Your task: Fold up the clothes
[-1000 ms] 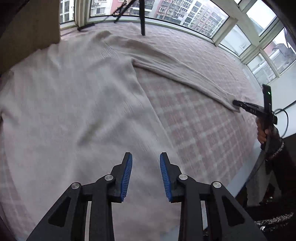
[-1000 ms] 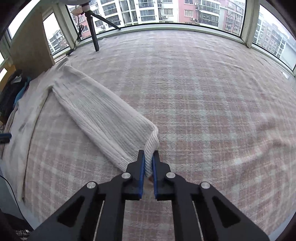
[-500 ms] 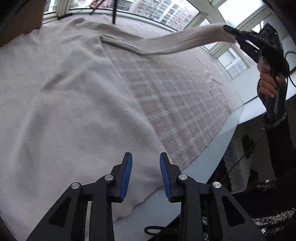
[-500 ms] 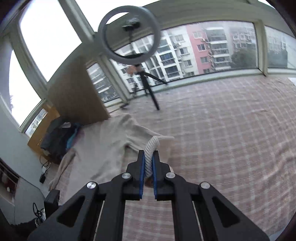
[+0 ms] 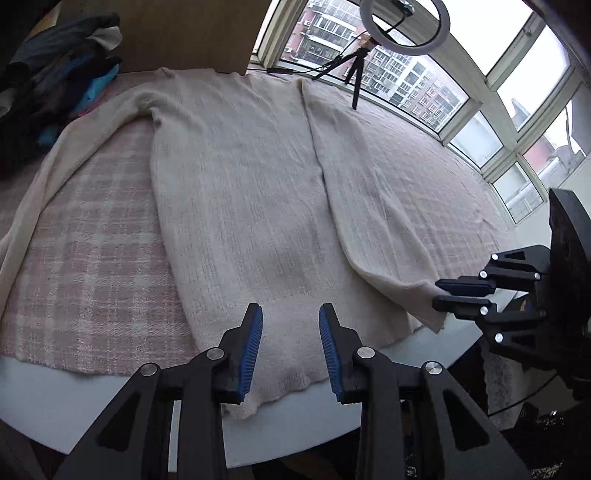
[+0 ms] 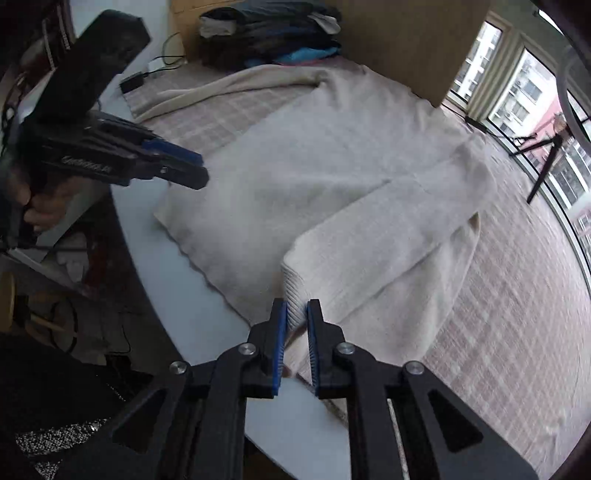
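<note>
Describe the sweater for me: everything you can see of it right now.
The sweater is cream, a loose ribbed-looking knit, lying flat and face-up along the plaid cloth, its hem overhanging the table edge. One sleeve trails out to the side. The other sleeve is folded across the body, its ribbed cuff between the right tongs. The left tongs hover open over the hem.

A home room, likely a glazed balcony or sunroom: curved windows (image 5: 476, 122) far ahead of the left fingers look onto apartment blocks (image 5: 402, 77). A checked cloth (image 5: 92, 236) covers the table, clothes are piled (image 6: 269, 33) beyond the right fingers, and a ring light (image 5: 404, 26) on a tripod suggests filming.
</note>
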The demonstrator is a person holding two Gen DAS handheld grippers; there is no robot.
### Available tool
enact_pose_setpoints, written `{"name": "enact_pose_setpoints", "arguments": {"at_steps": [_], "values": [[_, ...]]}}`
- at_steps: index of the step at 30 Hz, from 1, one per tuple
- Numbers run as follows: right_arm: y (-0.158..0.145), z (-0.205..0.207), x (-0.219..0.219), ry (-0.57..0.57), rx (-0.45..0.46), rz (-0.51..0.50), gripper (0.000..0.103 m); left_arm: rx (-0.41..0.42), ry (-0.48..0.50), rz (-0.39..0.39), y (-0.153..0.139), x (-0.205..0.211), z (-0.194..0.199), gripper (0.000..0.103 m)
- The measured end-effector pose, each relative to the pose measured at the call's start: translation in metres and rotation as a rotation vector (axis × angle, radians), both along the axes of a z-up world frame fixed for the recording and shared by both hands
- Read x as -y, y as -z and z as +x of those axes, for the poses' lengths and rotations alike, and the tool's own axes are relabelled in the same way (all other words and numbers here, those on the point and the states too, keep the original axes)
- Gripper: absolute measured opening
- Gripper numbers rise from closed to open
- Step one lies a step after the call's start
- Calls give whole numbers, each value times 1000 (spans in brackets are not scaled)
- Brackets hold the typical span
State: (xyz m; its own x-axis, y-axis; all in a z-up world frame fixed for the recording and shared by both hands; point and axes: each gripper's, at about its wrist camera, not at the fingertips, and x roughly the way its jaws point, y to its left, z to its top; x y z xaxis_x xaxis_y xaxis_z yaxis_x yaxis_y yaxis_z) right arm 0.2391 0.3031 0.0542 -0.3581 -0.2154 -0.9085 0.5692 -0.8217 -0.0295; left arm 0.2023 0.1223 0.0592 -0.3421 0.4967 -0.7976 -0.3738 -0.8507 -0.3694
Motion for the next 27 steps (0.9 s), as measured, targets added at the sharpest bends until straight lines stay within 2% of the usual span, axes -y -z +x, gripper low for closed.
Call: {"name": "enact_pose_setpoints", "arguments": {"at_steps": [1, 4, 6, 9, 12, 14, 18, 20, 22, 24, 25, 26, 27], "values": [[-7, -4, -9, 30, 28, -67, 14, -13, 19, 5, -2, -7, 3, 29], [-38, -10, -49, 109, 61, -261, 36, -35, 79, 33, -8, -26, 11, 29], [-53, -21, -74, 187, 15, -289, 37, -47, 121, 29, -9, -45, 15, 29], [-59, -55, -112, 290, -42, -250, 37, -66, 185, 6, -9, -85, 21, 32], [-42, -106, -136, 299, -73, -157, 37, -85, 209, -72, -1, -123, 23, 37], [-30, -139, -151, 301, -87, -102, 37, -81, 193, -134, 9, -139, 17, 37], [9, -204, -160, 228, -18, -100, 37, -34, 117, -224, 30, -151, 7, 37], [28, -228, -157, 190, -1, -76, 37, -19, 75, -244, 35, -150, 4, 36], [45, -248, -152, 149, 20, -70, 37, -13, 47, -250, 35, -150, 4, 32], [55, -264, -147, 112, 37, -83, 37, -5, 18, -259, 34, -148, 2, 18], [59, -271, -145, 94, 44, -91, 37, 5, 1, -252, 34, -145, 1, 15], [61, -277, -144, 82, 50, -100, 37, 26, -24, -220, 34, -139, -2, 7], [62, -282, -144, 89, 57, -111, 37, 49, -49, -186, 34, -133, -4, 4]]}}
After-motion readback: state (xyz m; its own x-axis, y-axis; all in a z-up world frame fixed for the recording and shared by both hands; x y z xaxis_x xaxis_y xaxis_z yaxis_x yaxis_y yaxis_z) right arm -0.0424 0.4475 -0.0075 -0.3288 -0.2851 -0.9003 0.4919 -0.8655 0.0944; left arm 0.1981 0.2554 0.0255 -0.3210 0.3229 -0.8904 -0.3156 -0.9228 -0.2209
